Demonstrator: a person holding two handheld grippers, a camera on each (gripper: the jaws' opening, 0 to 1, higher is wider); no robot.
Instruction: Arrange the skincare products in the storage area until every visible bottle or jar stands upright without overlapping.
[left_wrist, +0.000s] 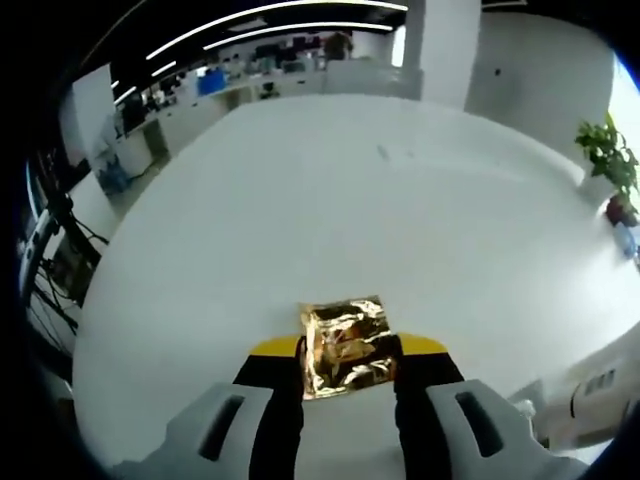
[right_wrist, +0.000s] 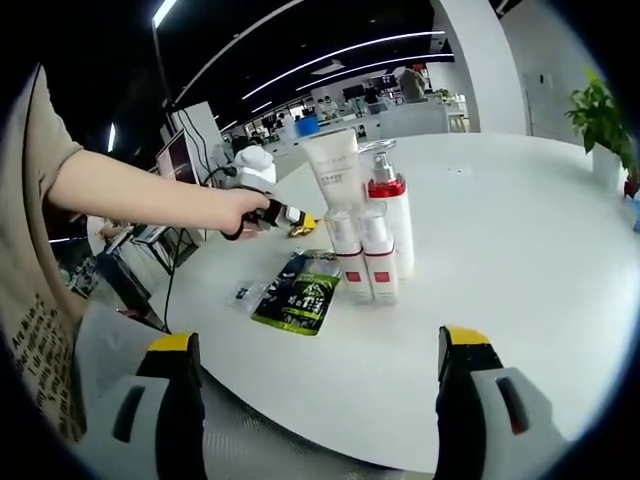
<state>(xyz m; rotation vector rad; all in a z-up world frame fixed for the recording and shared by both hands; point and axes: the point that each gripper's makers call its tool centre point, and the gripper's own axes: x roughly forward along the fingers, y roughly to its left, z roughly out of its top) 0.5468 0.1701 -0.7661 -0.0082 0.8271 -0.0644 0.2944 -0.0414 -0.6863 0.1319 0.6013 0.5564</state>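
— Where do the bottles (right_wrist: 370, 235) stand?
— Upright on the white table (right_wrist: 520, 250), beside a green sachet (right_wrist: 297, 292).
— The grippers?
— The left gripper (left_wrist: 347, 352) pinches a gold packet (left_wrist: 345, 345); the right gripper (right_wrist: 315, 360) gapes wide, holding nothing.

Open-plan office — desks (left_wrist: 215, 95), ceiling light strips (right_wrist: 345, 50).

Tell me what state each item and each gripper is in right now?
Left gripper: shut on gold foil sachet.
Right gripper: open, holding nothing.
Pump bottle: upright.
Tube: upright on its cap.
Two small bottles: upright, side by side.
Dark green sachet: lying flat.
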